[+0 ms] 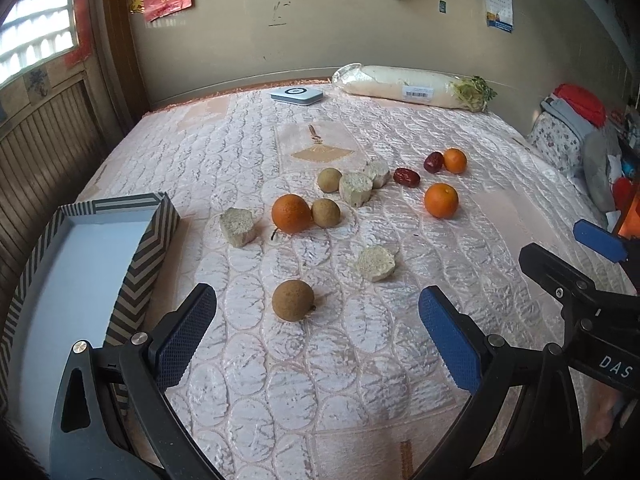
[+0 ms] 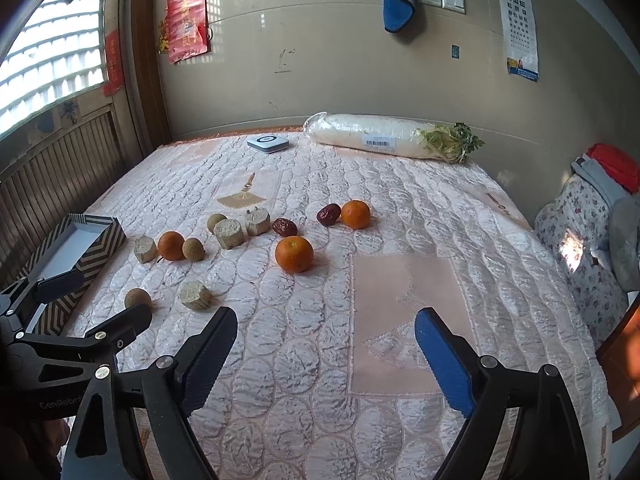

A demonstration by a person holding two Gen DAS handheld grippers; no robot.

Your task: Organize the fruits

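A: Where were the two claws?

B: Both hung over the near part of the bed (image 2: 400,208), tipped down toward the shiny pink cover. The left claw (image 1: 316,332) was wide open with nothing in it. A round brown fruit (image 1: 292,300) lay on the cover between its two tips, a bit ahead, and no pad touched it.

A: And the other one?

B: The right claw (image 2: 326,342) was open too, and only bare cover showed between its fingers. It sat just to the right of the left claw, close beside it.

A: Where was the fruit?

B: All spread out on the bed. A big orange (image 1: 291,213) lay in the middle, touching a small brown fruit (image 1: 326,212). Another orange (image 2: 294,254) lay by itself further right. A third orange (image 2: 355,214) was behind it, right next to a dark red date (image 2: 328,214). One more date (image 2: 285,227) lay nearby.

A: Was there a box?

B: Yes. A striped box (image 1: 156,236) sat at the left edge of the bed, beside the left claw. It looked empty inside.

A: Anything else?

B: Some pale cut chunks (image 1: 237,227) lay among the fruit. A long white radish (image 2: 372,138) in plastic lay far back by the wall.
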